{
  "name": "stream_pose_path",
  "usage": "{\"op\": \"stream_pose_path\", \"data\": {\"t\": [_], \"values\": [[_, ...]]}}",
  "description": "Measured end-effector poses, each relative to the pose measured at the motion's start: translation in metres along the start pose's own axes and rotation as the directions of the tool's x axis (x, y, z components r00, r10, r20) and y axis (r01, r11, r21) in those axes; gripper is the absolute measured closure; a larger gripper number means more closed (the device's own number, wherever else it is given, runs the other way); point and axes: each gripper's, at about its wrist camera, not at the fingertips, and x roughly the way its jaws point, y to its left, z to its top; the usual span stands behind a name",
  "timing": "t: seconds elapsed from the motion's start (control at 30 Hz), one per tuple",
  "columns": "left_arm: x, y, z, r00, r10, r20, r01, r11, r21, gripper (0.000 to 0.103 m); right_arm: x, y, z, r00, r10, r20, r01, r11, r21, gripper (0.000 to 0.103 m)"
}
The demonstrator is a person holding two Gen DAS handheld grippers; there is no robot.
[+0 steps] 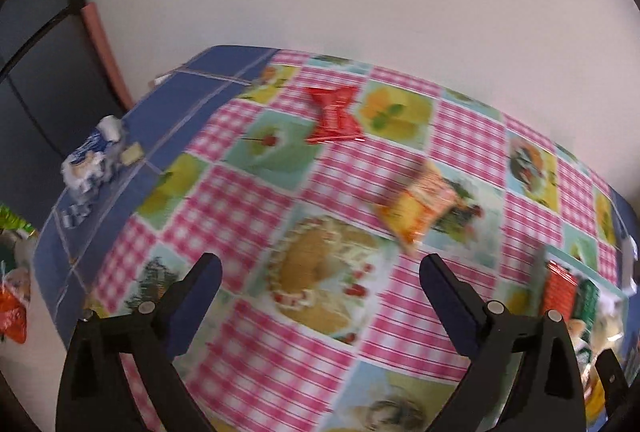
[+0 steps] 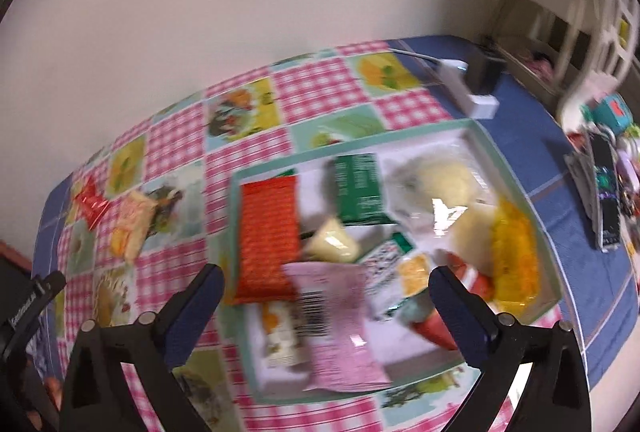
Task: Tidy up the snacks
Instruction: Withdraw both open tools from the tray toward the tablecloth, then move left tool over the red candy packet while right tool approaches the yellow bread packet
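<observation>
My left gripper (image 1: 320, 264) is open and empty above the checked tablecloth. A yellow-orange snack packet (image 1: 420, 206) lies just beyond its right finger, and a red packet (image 1: 334, 112) lies farther back. My right gripper (image 2: 326, 274) is open and empty over a green-rimmed white tray (image 2: 484, 144) that holds several snacks: an orange-red packet (image 2: 268, 236), a pink packet (image 2: 340, 324), a green packet (image 2: 358, 188) and a yellow one (image 2: 514, 256). The two loose packets also show in the right wrist view: the red one (image 2: 92, 202) and the yellow-orange one (image 2: 132, 224).
A crumpled blue-white wrapper (image 1: 94, 160) lies at the table's left edge. A white charger block (image 2: 472, 88) and a dark box (image 2: 486, 72) sit behind the tray. Cluttered items (image 2: 604, 168) lie at the right. The tray's corner shows in the left wrist view (image 1: 576, 288).
</observation>
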Motion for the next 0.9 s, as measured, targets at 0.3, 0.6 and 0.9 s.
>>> {"op": "stream_pose_path", "data": {"t": [0.3,0.6,0.9], "values": [[0.007,0.071,0.009,0.998,0.066,-0.006,-0.066,0.990,-0.121,0.002,0.000,0.067,-0.012,0.995,0.097,-0.022,-0.098,0.990,-0.101,0.000],[0.013,0.098,0.010,0.997,0.073,-0.017,-0.075,0.987,-0.145,0.002,0.004,0.111,-0.021,0.989,0.142,-0.047,-0.148,0.978,-0.149,0.000],[0.021,0.101,0.014,0.999,0.046,0.006,-0.044,0.989,-0.139,0.001,0.020,0.132,-0.024,0.983,0.170,-0.069,-0.180,0.967,-0.182,0.000]]}}
